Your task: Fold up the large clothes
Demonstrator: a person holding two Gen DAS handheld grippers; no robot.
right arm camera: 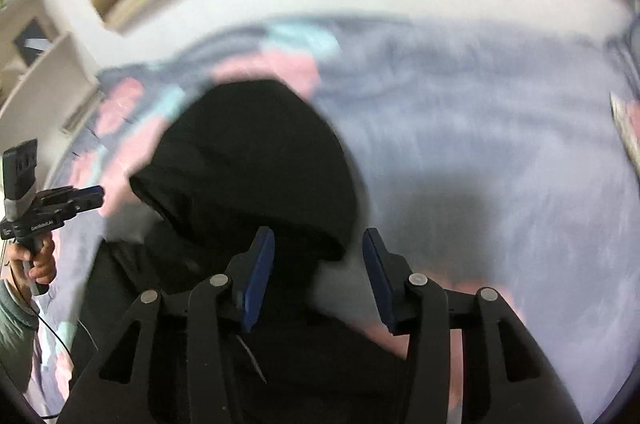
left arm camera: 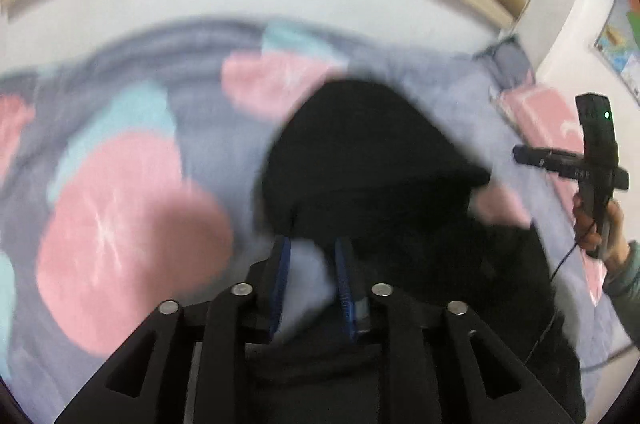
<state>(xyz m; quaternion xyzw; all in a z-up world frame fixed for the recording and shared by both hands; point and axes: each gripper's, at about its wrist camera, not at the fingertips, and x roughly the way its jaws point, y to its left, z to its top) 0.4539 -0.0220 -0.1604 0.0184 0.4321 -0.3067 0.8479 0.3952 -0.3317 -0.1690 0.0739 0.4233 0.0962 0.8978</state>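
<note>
**Black hooded garment on bed: folding barely begun**

Lying on the bed [left arm camera: 120,183], over a grey-lilac cover with pink and teal blotches: one black garment [left arm camera: 360,151], hood pointing toward 12 o'clock, body trailing down toward 6 o'clock beneath both cameras. Showing no completed fold; hood rounded and puffed, one dark flap jutting toward 3 o'clock in the left view. Judging nearly all work outstanding: sleeves, body and hood.

Left gripper [left arm camera: 312,264]: hovering at the garment's neck with fingers narrowly parted, pale cover showing between the blue pads; pinching nothing visible. Right gripper [right arm camera: 318,272]: standing spread wide, straddling the hood's base, gripping nothing.

Heavy motion blur obscuring fabric detail; sleeve positions not determinable.
</note>
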